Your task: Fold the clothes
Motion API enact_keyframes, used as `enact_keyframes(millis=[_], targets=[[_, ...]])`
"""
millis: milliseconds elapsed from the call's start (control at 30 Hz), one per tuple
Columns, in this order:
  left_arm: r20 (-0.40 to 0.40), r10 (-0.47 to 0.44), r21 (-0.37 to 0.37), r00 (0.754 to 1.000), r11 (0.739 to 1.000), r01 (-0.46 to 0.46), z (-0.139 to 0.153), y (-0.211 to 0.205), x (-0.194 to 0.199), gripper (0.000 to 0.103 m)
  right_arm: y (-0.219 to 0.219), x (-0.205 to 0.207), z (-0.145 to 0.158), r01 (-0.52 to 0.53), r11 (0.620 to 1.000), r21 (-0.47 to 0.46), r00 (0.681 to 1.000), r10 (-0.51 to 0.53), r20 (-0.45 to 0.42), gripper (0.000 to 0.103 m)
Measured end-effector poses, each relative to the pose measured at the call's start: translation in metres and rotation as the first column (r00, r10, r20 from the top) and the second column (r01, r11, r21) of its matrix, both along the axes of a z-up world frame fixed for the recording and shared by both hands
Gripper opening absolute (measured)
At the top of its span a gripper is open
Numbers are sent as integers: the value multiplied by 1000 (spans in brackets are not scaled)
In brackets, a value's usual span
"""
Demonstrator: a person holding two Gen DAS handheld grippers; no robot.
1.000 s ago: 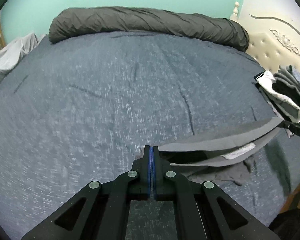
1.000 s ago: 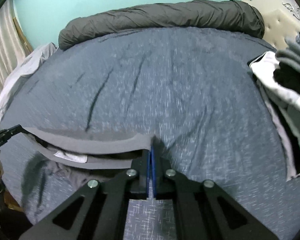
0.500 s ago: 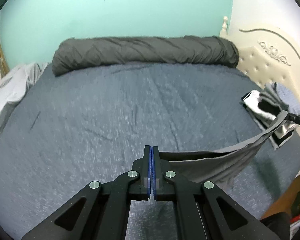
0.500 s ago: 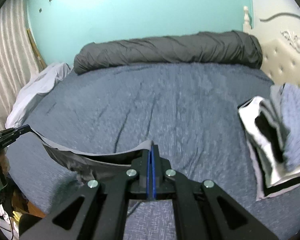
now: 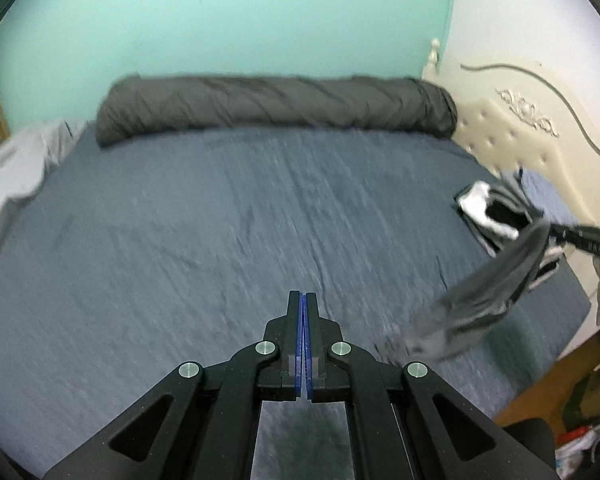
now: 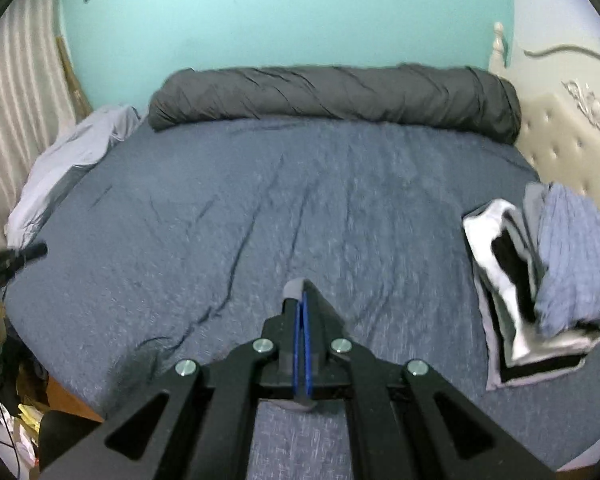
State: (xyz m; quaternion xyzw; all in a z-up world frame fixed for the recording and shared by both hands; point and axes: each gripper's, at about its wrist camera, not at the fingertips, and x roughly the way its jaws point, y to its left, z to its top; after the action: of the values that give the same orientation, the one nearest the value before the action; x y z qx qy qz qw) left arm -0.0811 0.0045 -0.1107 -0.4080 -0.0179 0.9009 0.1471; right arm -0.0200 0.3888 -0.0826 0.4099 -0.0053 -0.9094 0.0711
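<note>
The left gripper point(image 5: 304, 300) has its jaws pressed together with nothing visible between the blue pads; it hangs above the bed point(image 5: 220, 240). The right gripper point(image 6: 302, 292) is clamped on a grey garment point(image 5: 496, 300): a tuft of grey cloth pokes out at its fingertips and wraps the left finger. In the left wrist view that garment hangs in the air from the right gripper's tip, over the bed's near right corner, badly blurred, so its shape and free end are hard to make out. Only that gripper's dark tip shows there, cut off at the frame edge. Behind the garment, by the headboard point(image 6: 572, 152), lies a stack of folded clothes point(image 6: 540, 280). A dark rolled duvet point(image 6: 332, 96) lies along the bed's far edge. From the right wrist view the hanging cloth is hidden below the gripper body.
</note>
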Motion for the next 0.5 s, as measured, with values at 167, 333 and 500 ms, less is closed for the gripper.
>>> enact_keyframes(millis=[167,333,500], targets=[[125,-52,29,991,998,49,-69,24,-12,0,14,-8,-21,33,999,10,998,-34,44,1],[200,-113,46,973,993,105,-111,63,-23,0,30,-14,-44,64,998,3,994,-64,85,1],[228,-169,64,959,985,159,-134,105,-31,0,40,-18,-64,82,997,-12,990,-80,117,1]])
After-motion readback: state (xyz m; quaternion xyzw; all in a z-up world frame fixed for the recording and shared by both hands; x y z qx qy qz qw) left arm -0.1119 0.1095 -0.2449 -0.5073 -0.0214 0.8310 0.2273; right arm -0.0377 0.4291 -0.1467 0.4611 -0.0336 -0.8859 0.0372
